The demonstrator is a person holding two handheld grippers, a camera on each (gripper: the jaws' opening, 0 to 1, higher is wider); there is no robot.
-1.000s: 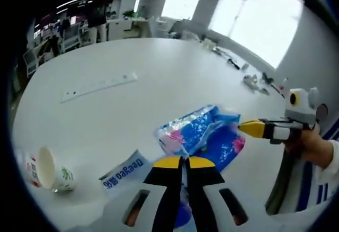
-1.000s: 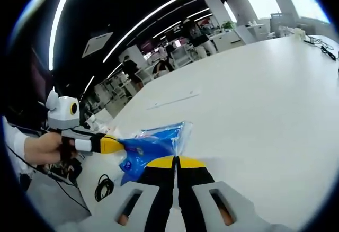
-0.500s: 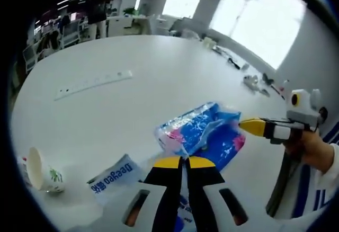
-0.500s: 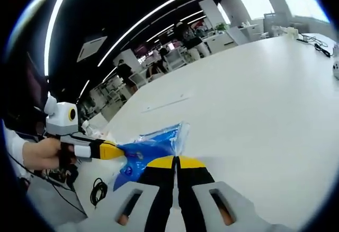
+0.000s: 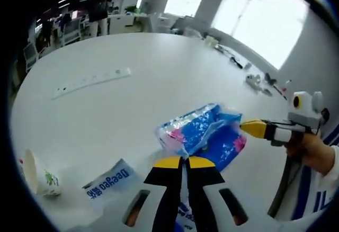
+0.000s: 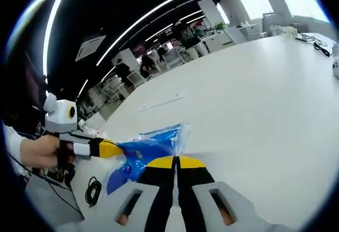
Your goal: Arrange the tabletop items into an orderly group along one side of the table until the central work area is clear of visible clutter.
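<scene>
Item: blue plastic bag (image 5: 204, 136), crinkled, lifted off the white table (image 5: 132, 99) and stretched between my two grippers.

Left gripper (image 5: 183, 163): jaws closed on the bag's near edge, the bag running up and ahead from the tips.

Right gripper (image 6: 176, 162): jaws pressed together on the bag's other end; the bag trails off to the left of these tips toward the left gripper.

Also ahead of my left gripper: a paper cup (image 5: 37, 174) on its side, low and far left; a labelled white packet (image 5: 108, 181) just left of the jaws; a long white power strip (image 5: 90, 82) farther off.

Handling, by my judgement: keep both grips firm, move the hands together so the thin film neither tears nor slips, and lower it flat at the table's edge beside the other items.
</scene>
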